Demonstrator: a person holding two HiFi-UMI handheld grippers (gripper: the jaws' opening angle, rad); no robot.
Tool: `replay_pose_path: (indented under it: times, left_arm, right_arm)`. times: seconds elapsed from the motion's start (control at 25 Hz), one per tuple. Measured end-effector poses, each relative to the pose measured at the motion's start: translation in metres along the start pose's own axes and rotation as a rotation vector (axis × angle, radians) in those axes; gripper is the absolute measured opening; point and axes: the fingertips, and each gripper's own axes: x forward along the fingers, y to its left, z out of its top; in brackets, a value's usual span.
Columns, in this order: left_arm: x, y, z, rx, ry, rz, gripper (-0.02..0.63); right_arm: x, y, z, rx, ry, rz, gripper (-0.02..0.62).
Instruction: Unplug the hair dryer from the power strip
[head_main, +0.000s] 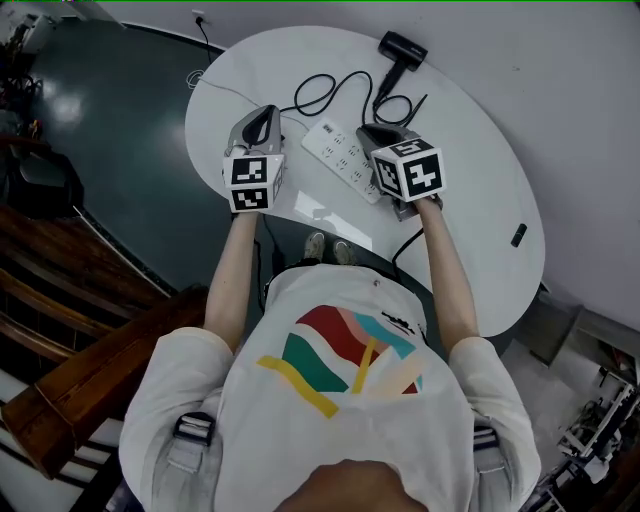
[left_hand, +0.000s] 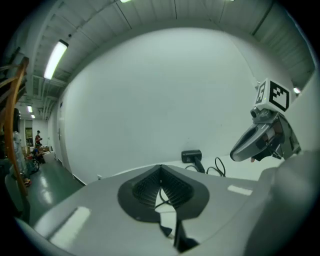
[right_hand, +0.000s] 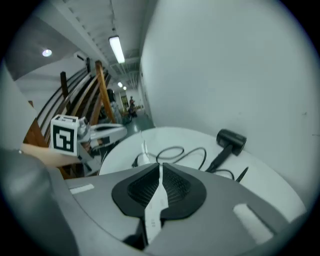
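A black hair dryer lies at the far side of the white table. Its black cord loops toward the far end of a white power strip; I cannot tell whether the plug sits in a socket. My left gripper hovers left of the strip, shut and empty. My right gripper hangs over the strip's near end, its jaws a narrow slit apart with nothing held; the strip shows through the slit.
A small black object lies near the table's right edge. A white wall rises behind the table. Dark green floor and wooden stairs lie to the left. A dark cable drops past the table's front edge.
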Motion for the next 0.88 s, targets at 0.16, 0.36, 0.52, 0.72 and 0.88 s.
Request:
replay_pose_path:
  times: [0.16, 0.36, 0.52, 0.72, 0.88]
  left_arm:
    - [-0.026, -0.013, 0.078, -0.05, -0.13, 0.006, 0.0]
    - [-0.074, -0.048, 0.155, 0.01, -0.291, -0.023, 0.0]
    - [-0.106, -0.063, 0.162, -0.053, -0.322, -0.003, -0.002]
    - [-0.123, -0.063, 0.165, -0.023, -0.318, 0.025, -0.002]
    - [-0.13, -0.06, 0.164, -0.02, -0.327, 0.058, -0.002]
  right_arm:
    - [-0.058, 0.01, 0.08, 0.042, -0.351, -0.041, 0.015]
    - [-0.123, 0.041, 0.118, -0.051, -0.623, -0.106, 0.015]
    - [-0.157, 0.066, 0.119, -0.104, -0.744, -0.128, 0.015]
    - [-0.169, 0.08, 0.109, -0.129, -0.792, -0.126, 0.015]
    - [-0.169, 0.082, 0.107, -0.112, -0.811, -0.114, 0.014]
